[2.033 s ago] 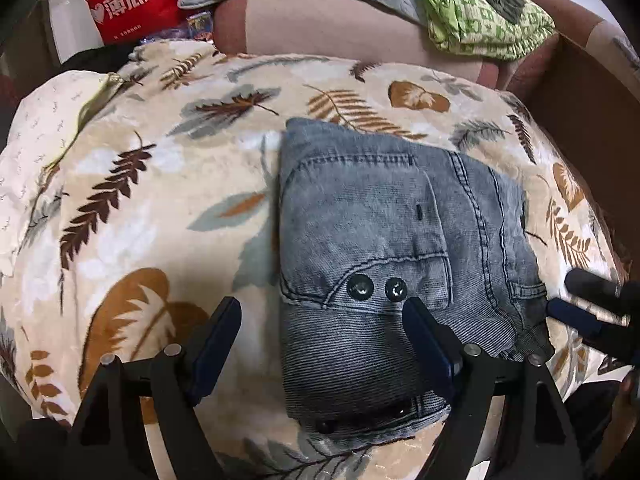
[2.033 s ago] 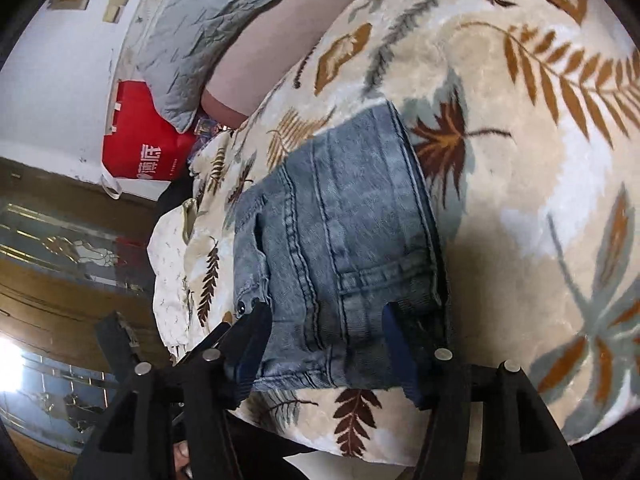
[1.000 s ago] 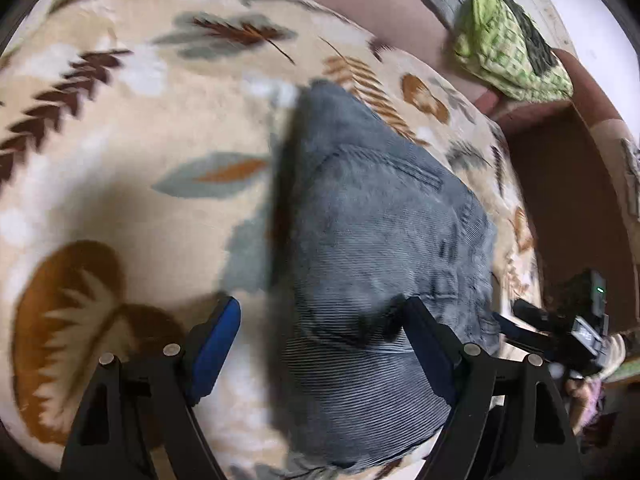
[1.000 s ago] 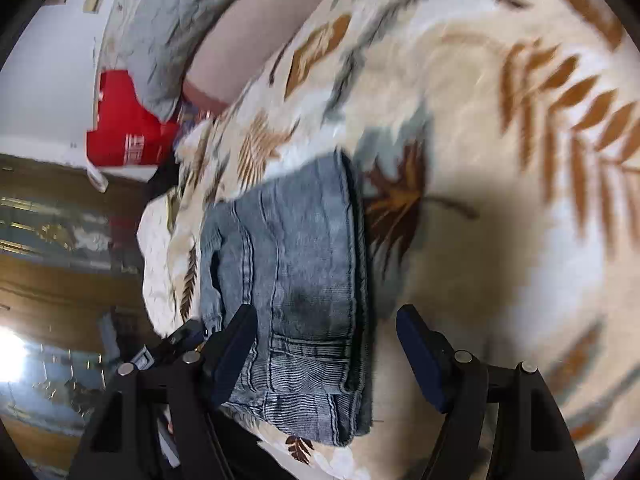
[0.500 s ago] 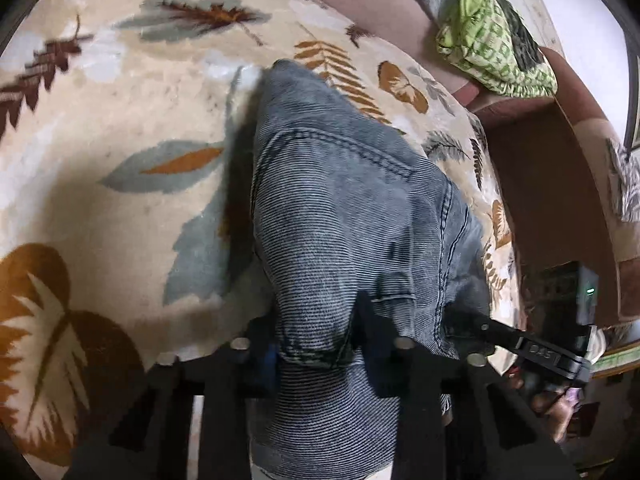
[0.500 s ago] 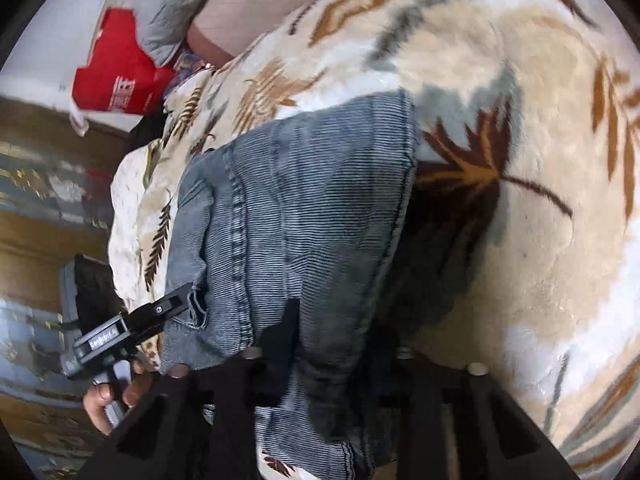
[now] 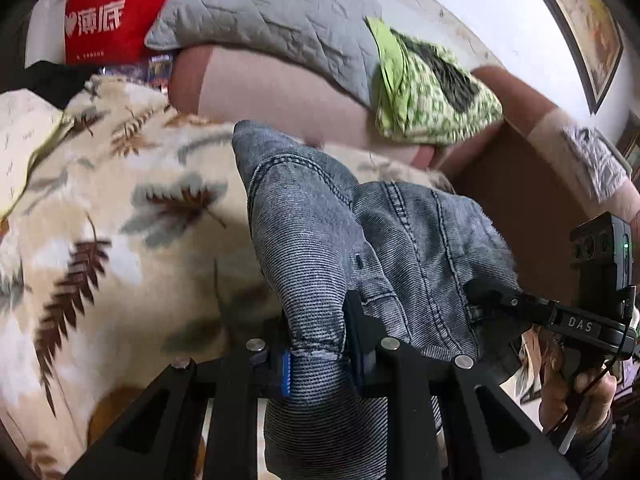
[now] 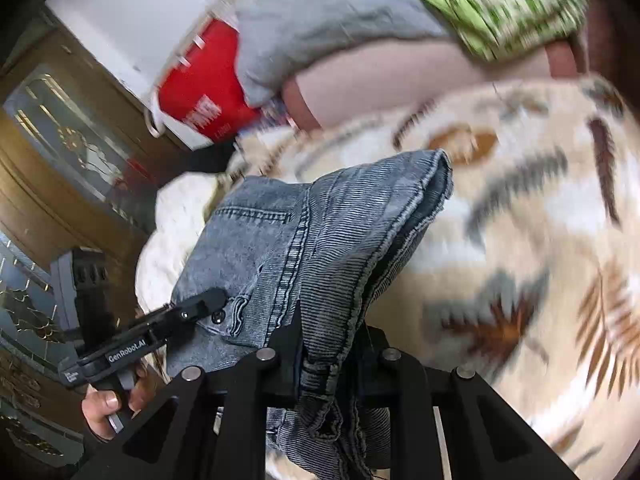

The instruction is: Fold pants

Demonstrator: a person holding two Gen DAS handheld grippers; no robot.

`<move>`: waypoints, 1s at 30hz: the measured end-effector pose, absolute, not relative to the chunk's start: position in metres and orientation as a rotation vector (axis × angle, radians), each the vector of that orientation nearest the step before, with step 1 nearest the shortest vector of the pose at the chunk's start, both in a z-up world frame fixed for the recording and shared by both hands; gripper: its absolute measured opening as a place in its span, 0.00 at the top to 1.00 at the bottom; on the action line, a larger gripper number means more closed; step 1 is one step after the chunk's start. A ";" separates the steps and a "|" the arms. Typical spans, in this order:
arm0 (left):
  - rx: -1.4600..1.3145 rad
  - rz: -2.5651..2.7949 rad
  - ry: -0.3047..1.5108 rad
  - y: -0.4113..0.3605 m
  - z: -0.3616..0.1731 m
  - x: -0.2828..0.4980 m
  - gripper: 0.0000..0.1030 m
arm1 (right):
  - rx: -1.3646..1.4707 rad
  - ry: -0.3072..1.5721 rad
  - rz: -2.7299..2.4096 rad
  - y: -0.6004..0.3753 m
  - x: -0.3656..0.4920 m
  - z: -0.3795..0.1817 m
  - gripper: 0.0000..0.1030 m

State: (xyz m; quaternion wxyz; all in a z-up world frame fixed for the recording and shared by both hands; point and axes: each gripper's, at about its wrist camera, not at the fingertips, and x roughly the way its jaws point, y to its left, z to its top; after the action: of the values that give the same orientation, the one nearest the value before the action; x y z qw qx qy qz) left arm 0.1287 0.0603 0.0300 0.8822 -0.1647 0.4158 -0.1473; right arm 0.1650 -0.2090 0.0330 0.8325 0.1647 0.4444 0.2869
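A second ago both tongs stood apart over the folded pants (image 7: 320,240) lying flat on the leaf-print blanket (image 7: 100,220). Now the left tongs (image 7: 316,344) are closing, clamped on the near left edge of the denim, and the right tongs (image 8: 332,360) are closing on the near right edge. The bundle is lifted, its far end sagging toward the blanket. This looks like carrying the near edge over for another fold.
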 end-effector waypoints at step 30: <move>-0.215 0.040 0.971 0.058 -0.049 0.093 0.26 | 0.033 1.038 0.306 -0.179 0.105 -0.073 0.27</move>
State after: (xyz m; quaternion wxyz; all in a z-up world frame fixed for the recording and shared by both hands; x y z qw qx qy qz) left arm 0.0928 0.0581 -0.0493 0.8787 -0.1031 0.4657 0.0192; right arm 0.1051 -0.1788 -0.0732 0.8570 0.0156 0.4942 0.1455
